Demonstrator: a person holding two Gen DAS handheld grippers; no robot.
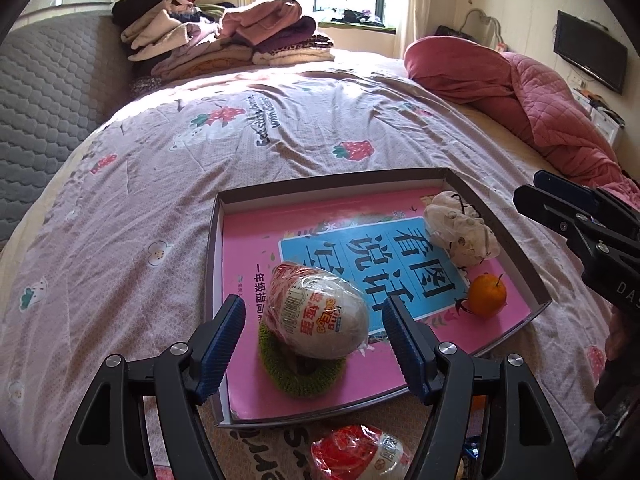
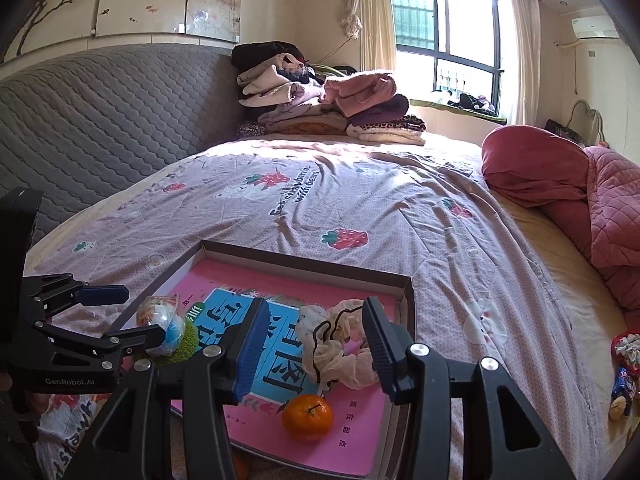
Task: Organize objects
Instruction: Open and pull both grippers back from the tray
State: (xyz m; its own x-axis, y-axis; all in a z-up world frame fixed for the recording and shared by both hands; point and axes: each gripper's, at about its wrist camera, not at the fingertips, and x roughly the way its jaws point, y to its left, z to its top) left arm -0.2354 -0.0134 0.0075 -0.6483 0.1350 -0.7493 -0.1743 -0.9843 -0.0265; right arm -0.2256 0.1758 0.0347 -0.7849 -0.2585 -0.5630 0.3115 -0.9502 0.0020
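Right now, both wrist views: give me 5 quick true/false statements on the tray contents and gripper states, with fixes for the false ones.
1. The wrapped egg toy rests on the green knitted ring inside the tray. True.
2. The orange lies outside the tray, on the bedsheet. False: it sits in the tray, on the pink book.
3. The left gripper is clamped on the egg toy. False: its pads stand clear on both sides.
4. The cream scrunchie lies in the tray, apart from the orange. True.
5. The right gripper holds the scrunchie. False: its jaws are open and hold nothing.
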